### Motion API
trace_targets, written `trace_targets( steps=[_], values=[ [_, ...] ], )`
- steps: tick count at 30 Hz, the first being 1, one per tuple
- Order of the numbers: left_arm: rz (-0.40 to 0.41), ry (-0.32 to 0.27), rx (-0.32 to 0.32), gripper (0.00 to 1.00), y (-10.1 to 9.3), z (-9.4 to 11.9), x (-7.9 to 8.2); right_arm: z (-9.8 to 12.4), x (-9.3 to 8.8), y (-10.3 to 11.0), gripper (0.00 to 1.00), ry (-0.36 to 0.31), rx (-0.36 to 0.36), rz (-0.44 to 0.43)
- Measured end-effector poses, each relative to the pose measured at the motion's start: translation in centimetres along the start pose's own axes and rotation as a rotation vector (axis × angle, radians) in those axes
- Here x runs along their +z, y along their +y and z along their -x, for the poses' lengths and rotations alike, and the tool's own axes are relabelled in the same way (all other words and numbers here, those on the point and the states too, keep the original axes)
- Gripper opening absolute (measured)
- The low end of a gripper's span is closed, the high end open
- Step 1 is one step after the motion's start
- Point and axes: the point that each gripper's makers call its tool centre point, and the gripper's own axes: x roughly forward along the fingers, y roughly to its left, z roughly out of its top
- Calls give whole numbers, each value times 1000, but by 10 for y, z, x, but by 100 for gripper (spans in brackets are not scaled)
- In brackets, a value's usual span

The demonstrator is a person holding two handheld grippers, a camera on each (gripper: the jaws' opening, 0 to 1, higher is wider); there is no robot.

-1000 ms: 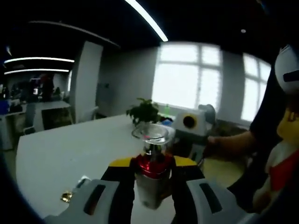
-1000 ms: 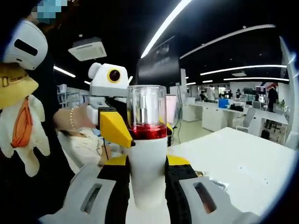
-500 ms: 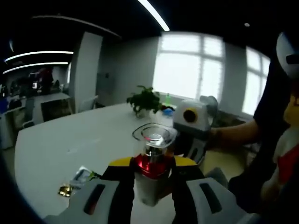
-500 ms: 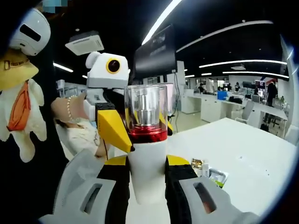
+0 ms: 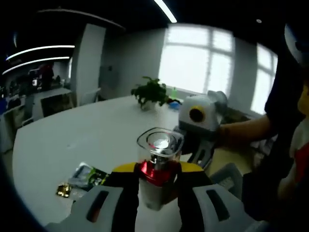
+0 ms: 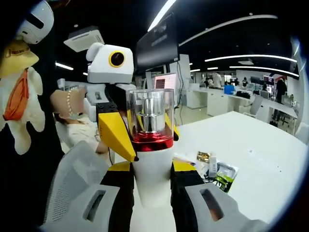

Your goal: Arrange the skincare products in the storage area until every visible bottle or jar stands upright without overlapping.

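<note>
1. Bottle [image 6: 152,159] sits between the yellow-tipped jaws of both tongs at once: a white body, a red collar and a clear cap over a silver pump.
2. The right gripper [image 6: 151,181] is clamped on the white body low down, with the bottle's long axis rising straight up out of the jaws in the right gripper view.
3. The left gripper [image 5: 155,181] grips the same bottle near the red collar; in the left gripper view the cap end tips away from the camera, so that view looks along the bottle from above the cap.
4. The bottle is carried above the white table [image 5: 72,140], not standing on it.
5. Small sachets [image 6: 219,173] lie flat on the table, below and to the right of the bottle in the right gripper view, well apart from it.
6. Judgement: the bottle is already roughly upright in the right tongs, so the next move turns on lowering it base-first onto bare table beside the sachets, not onto them.
</note>
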Motion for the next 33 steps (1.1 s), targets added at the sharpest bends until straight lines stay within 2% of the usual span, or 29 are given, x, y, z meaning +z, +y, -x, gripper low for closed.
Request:
trace_targets(
  steps=[11,20,25,33],
  values=[
    [29,47,-8,25,13,-12,-25,-9,-26,-8,28,35,-5,-13],
    [33,96,-14,25,18,-28,-50,-14,-58,-17,28,127,-28,22],
    [48,106,-23,25,21,-34,-59,-15,-69,-20,28,159,-36,26],
    [51,130,-42,25,22,-44,-73,-16,-86,-24,28,173,-56,9]
  ],
)
